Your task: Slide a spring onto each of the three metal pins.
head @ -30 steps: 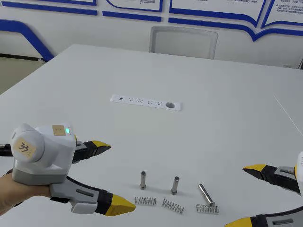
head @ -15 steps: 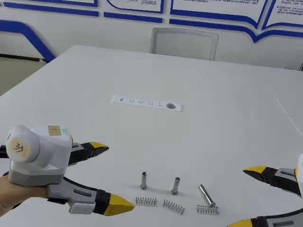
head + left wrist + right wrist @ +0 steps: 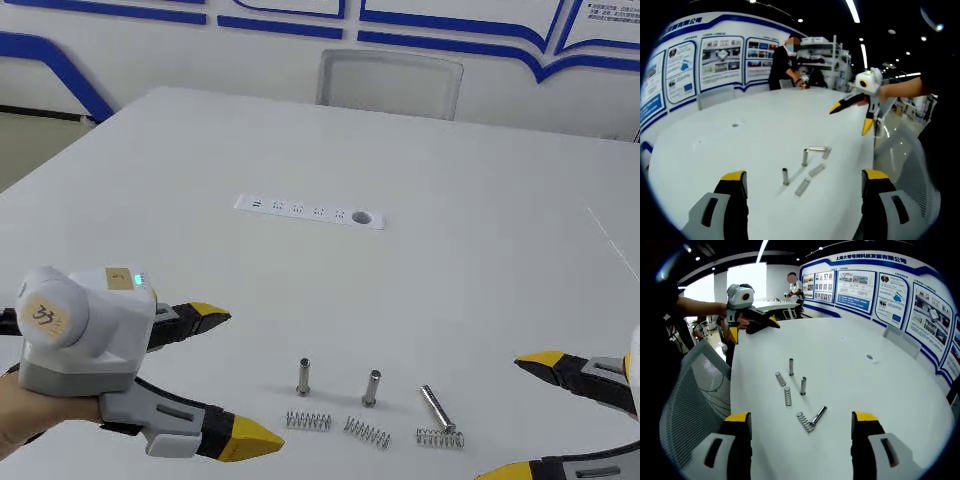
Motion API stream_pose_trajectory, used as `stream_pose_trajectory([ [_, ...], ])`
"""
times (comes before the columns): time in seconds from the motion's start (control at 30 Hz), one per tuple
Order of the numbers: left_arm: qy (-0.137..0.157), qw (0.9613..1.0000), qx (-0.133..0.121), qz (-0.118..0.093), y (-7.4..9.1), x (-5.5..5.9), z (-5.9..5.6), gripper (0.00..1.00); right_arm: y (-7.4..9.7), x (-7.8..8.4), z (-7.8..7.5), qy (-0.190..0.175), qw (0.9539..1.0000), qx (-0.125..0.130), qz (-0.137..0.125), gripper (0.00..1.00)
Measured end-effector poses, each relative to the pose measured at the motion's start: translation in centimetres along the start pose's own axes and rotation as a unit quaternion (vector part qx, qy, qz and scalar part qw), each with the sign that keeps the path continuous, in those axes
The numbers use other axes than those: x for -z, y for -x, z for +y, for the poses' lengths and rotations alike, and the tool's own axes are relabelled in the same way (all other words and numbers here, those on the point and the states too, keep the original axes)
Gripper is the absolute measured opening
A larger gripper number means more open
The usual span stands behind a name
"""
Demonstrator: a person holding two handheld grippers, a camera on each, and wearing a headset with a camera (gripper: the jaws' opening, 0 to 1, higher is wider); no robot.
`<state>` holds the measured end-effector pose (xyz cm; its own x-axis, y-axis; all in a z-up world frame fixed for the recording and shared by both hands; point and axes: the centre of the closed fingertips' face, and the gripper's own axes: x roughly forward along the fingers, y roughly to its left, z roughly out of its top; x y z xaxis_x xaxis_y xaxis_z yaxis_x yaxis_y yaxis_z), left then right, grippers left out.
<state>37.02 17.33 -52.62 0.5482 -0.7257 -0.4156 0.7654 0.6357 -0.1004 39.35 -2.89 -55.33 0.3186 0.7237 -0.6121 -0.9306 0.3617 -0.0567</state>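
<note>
A wide white surface (image 3: pixel 480 260) runs across the head view, its near edge cut off by the frame. At its far side stands a grey chair (image 3: pixel 388 85), with just the backrest rising above the surface.

The left claw (image 3: pixel 242 376) hovers at the lower left, held in a hand (image 3: pixel 35 412) that the corner of the frame cuts off. Its yellow-tipped jaws are spread wide and hold nothing. The right claw (image 3: pixel 514 414) comes in from the lower right corner and is mostly cut off. Its two yellow tips stand well apart, with nothing between them.

A long white power strip (image 3: pixel 308 213) lies flat mid-surface, well beyond the small parts.

The parts sit in a row between the two claws, untouched. The left pin (image 3: pixel 303 376) and the middle pin (image 3: pixel 371 388) stand upright. The right pin (image 3: pixel 435 408) lies on its side.

In front of each pin a spring lies flat: the left spring (image 3: pixel 308 421), the middle spring (image 3: pixel 366 432) and the right spring (image 3: pixel 440 437). The right spring touches the near end of the lying pin, but it is too small to tell whether its coils catch on the pin. The left spring lies near the left claw's lower tip, apart from it.

In each gripper view the parts lie ahead between the spread jaws, with the other claw beyond them.
</note>
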Motion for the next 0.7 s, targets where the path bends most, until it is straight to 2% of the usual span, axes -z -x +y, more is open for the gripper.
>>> stream_pose_trajectory([
  [0.1,-0.001,1.0000,-0.004,0.003,-0.2,0.1,0.3,0.96,-0.3,-0.3,-0.4,-0.015,0.9999,0.000,-0.007,0.79],
  [0.23,-0.002,1.0000,0.001,0.007,-0.4,0.3,0.2,0.96,-0.7,-0.3,-1.3,-0.026,0.9995,0.013,-0.011,0.74],
  [0.33,-0.001,1.0000,0.000,0.008,-0.6,0.5,0.3,0.96,-1.3,-0.5,-1.1,-0.061,0.9978,-0.006,-0.023,0.70],
  [0.57,0.008,0.9999,0.000,0.009,-0.9,1.0,0.5,0.96,-3.3,-0.1,-1.5,-0.059,0.9982,-0.008,-0.004,0.63],
  [0.7,0.018,0.9998,0.002,0.004,-1.0,1.2,0.6,0.96,-4.6,0.2,-1.6,-0.065,0.9977,-0.020,0.006,0.59],
])
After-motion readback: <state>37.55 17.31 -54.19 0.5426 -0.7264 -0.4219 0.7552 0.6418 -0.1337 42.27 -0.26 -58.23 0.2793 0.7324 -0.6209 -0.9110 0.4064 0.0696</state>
